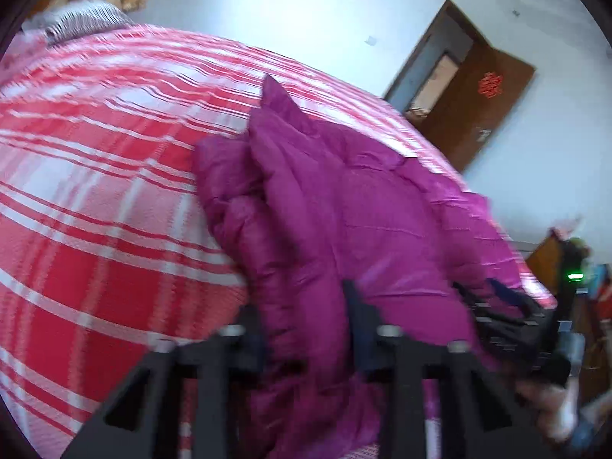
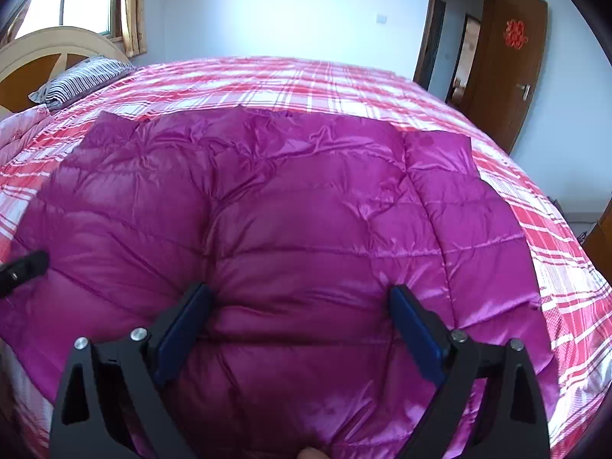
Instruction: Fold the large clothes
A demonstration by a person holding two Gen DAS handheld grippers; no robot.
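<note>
Left gripper: jaws closed on a puffy fold of the magenta quilted jacket, fabric bunched up between the two black fingers and standing up above them. Picture from this side blurred, so exact contact of the pads hard to tell, but fold clearly pinched.

Right gripper: jaws wide apart, blue pads on both sides of a swollen part of the same jacket, tips pushed down into the padding, fabric not squeezed between them. Seen also in the left wrist view, at the right edge, resting over the jacket, with a green light on its body. Tip of the left gripper visible at the left edge of the right wrist view, at the border of the jacket.

Jacket spread flat and wide on the bed, one sleeve lying along the right side, near edge close to the edge of the bed.

Under it a red and white checked bedspread. Farther away, a striped pillow near a wooden headboard, a window with curtain, a white wall, a brown open door with a red paper decoration.
</note>
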